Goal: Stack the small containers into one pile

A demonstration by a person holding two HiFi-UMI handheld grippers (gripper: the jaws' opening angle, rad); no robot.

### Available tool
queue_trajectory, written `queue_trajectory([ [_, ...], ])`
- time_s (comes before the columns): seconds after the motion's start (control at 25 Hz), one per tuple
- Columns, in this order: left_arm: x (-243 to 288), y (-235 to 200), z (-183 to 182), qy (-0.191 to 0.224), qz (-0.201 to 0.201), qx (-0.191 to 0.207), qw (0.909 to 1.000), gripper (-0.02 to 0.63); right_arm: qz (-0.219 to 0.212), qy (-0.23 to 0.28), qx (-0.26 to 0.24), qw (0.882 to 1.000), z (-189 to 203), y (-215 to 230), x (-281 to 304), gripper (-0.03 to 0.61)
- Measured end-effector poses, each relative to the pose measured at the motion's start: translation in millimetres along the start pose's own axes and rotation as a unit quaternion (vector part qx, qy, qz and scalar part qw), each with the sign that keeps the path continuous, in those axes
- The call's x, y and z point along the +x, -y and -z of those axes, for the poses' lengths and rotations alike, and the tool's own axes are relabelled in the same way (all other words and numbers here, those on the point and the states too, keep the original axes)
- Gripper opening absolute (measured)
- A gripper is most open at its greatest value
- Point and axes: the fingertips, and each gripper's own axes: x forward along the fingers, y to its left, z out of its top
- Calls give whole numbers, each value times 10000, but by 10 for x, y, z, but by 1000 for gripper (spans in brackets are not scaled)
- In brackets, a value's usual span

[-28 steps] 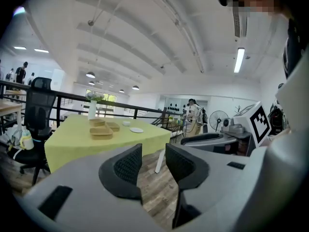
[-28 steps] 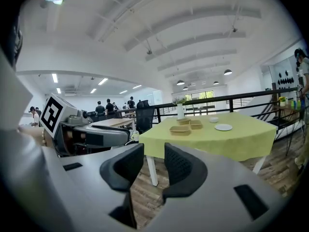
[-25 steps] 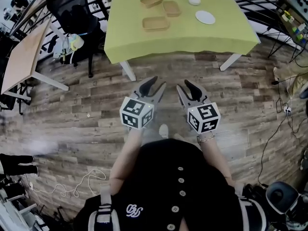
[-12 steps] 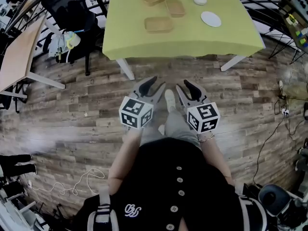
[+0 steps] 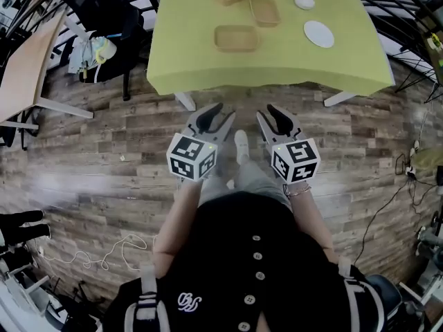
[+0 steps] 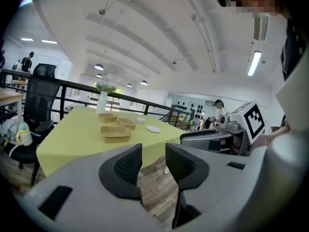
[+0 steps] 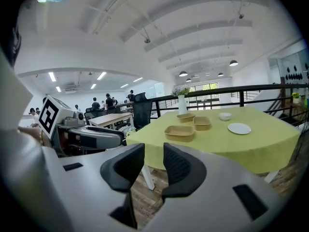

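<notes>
Evidently the left hand-held gripper [image 5: 223,111] gaped empty; the right hand-held gripper's [image 5: 264,111] parted jaws had just narrowed on nothing. Pinching the rim of the shallow tan rectangular container [image 5: 236,38] nearest the yellow-green tabletop's [image 5: 201,68] front edge seemed wisest.

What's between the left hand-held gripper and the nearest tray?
In the head view, only a strip of wooden floor and then bare green tablecloth lie between the left hand-held gripper and the tray. Nothing stands in between.
</notes>
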Motion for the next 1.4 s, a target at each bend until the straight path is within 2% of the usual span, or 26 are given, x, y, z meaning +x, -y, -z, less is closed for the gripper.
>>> queue_trajectory([
  [0.2,397,-323,-195,2,-134,-75,9999,146,-145,-119,69,9998,-110,353,411,115],
  [0.64,1289,-990,-855,224,-385,-32,9990,143,-517,-47,-161,9985,-689,1065,1272,114],
  [0.84,1500,-1127,-951,188,-488,-107,9986,141,-537,-82,-87,9985,-777,1298,1489,114],
  [1.12,1615,-1282,-1005,96,-554,-127,9983,140,-585,-185,51,9981,-759,1407,1667,114],
  [1.4,1733,-1492,-971,-70,-477,-171,9987,140,-398,-232,226,9987,-728,1578,1837,114],
])
